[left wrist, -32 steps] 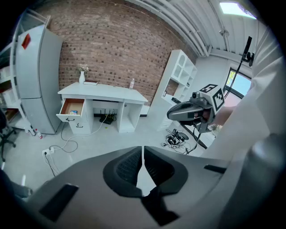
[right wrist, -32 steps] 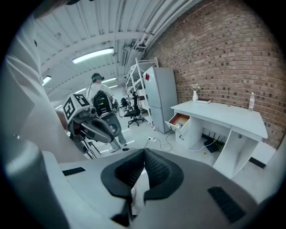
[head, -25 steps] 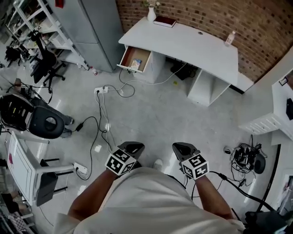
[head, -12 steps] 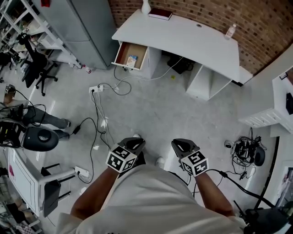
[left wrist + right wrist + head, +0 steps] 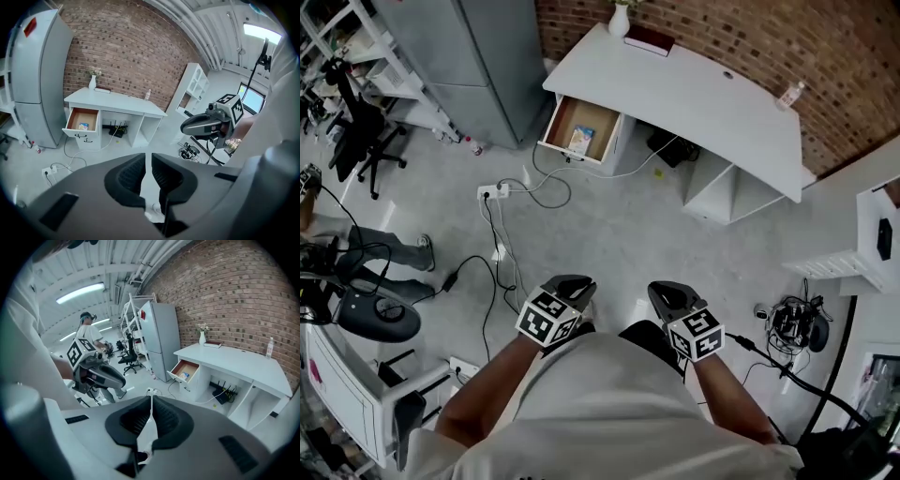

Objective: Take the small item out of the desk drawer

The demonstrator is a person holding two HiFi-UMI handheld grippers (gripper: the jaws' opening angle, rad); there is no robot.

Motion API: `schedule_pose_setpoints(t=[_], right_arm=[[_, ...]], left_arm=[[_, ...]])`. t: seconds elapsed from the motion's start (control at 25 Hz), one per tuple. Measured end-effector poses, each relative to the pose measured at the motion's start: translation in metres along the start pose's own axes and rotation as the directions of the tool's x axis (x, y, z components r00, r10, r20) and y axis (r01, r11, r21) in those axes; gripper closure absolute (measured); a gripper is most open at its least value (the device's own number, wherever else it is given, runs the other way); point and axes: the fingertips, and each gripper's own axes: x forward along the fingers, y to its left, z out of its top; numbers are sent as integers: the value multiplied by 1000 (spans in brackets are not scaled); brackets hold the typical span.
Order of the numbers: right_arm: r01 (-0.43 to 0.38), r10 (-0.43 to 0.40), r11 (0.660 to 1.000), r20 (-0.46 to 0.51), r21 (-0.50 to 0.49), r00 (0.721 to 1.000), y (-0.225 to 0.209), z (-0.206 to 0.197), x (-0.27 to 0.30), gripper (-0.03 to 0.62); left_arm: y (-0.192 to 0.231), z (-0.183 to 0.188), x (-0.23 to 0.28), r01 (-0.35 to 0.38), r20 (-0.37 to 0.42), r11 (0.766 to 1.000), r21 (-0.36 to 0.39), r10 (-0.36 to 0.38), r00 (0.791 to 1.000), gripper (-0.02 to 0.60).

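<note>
Across the floor stands a white desk [image 5: 703, 94] with its wooden drawer [image 5: 567, 117] pulled open. A small blue and yellow item [image 5: 580, 141] lies inside it, also visible in the left gripper view as the item [image 5: 83, 126] and in the right gripper view as the item [image 5: 186, 375]. My left gripper [image 5: 575, 284] is held near my waist, shut and empty, far from the drawer. My right gripper [image 5: 664, 292] hangs beside it; its jaws are just opening, a thin slit between them and nothing in it.
A power strip [image 5: 492, 191] and loose cables trail over the floor between me and the desk. A grey cabinet [image 5: 478, 56] stands left of the drawer, office chairs [image 5: 356, 141] further left. A vase and book [image 5: 649, 39] sit on the desk. White shelves [image 5: 862, 234] stand at right.
I have shifted slightly over the floor, so the desk sits a little differently in view. Both grippers stay side by side at my waist. The drawer stays open.
</note>
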Motion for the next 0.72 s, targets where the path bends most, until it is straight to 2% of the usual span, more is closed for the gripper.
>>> schedule_pose_setpoints(t=[0.28,0.52,0.72], right_arm=[[-29,28,999,-28,-35,999,4,49,64,563],[-79,79,997,-56,-5,995,-47,75,108,563],[-130,130,991,-41,2,991,-114,121,149,563]], left_arm=[[77,11,5,-3,-15,999,-53,2,1000,545],[134,53,41,-43,-18,997,-70,42,999,545],[188,105,79,-89,-29,991,-95,86,996,543]])
